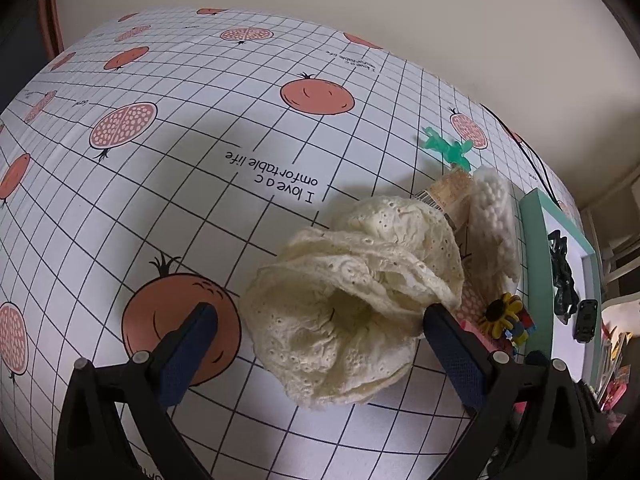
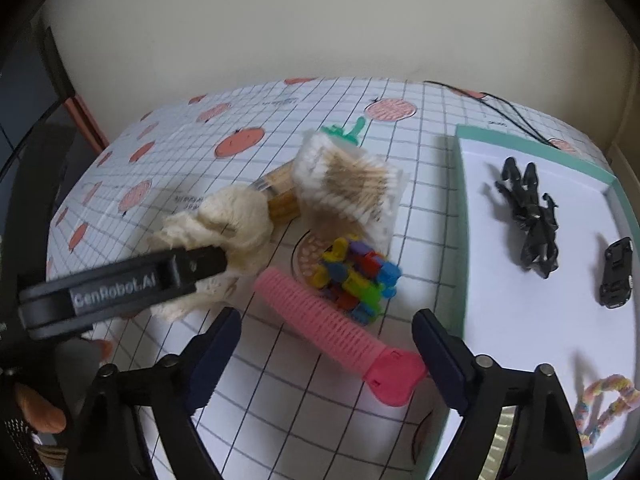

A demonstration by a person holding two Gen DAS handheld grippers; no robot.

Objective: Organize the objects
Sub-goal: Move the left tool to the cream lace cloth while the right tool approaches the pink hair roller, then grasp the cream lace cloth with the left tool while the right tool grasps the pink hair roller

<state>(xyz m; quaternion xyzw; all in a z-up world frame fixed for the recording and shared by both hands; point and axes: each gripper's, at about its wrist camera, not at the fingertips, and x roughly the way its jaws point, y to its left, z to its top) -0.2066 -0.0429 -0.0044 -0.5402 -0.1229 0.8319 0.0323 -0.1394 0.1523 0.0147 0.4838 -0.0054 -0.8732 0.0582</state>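
While "GenRobot.AI"-marked left tongs (image 2: 208, 260) spread around the scrunchie (image 1: 344, 300), right tongs (image 2: 326, 344) gape

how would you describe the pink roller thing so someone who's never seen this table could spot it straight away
Start at the white tray with the teal rim on the right of the pomegranate tablecloth. Just left of it sits a pile of small things; the pink hair roller lies nearest the right gripper. It is the only long, ridged pink tube with a flat tab.

Swabs (image 2: 348, 184) lie behind clips (image 2: 356, 276); tray (image 2: 460, 216) at their right.
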